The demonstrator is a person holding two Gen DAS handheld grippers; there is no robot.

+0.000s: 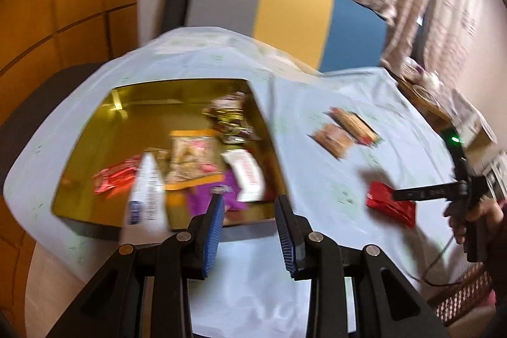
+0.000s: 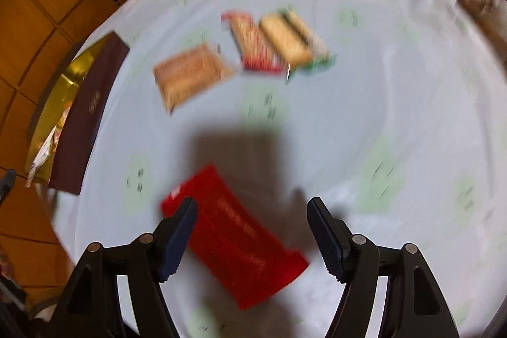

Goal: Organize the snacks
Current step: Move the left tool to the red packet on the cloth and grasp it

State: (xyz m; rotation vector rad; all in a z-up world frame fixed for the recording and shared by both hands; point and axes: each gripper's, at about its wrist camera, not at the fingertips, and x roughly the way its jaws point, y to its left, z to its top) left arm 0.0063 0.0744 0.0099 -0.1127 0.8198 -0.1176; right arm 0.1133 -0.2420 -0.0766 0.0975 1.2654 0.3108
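Note:
A gold tray (image 1: pixel 142 103) on the pale blue tablecloth (image 1: pixel 317 91) holds several snacks: a red packet (image 1: pixel 114 176), a white packet (image 1: pixel 147 192), an orange-edged bag (image 1: pixel 190 157) and another white packet (image 1: pixel 247 173). My left gripper (image 1: pixel 249 197) hovers over the tray's near edge, its jaws apart with nothing between them. My right gripper (image 2: pixel 252 201) points down with its jaws wide apart, straddling a red packet (image 2: pixel 234 243) that lies flat on the cloth, and its pads are clear of it. Farther off lie a tan packet (image 2: pixel 190 75) and two striped packets (image 2: pixel 275 43).
A chair (image 1: pixel 294 18) striped grey, yellow and blue stands behind the table. The tray's dark maroon side (image 2: pixel 88 113) faces the loose snacks. A person's hand (image 1: pixel 472 217) holds the right gripper at the table's right edge. A cluttered wooden stand (image 1: pixel 424 94) sits beyond. Orange wooden floor (image 1: pixel 63 21) lies to the left.

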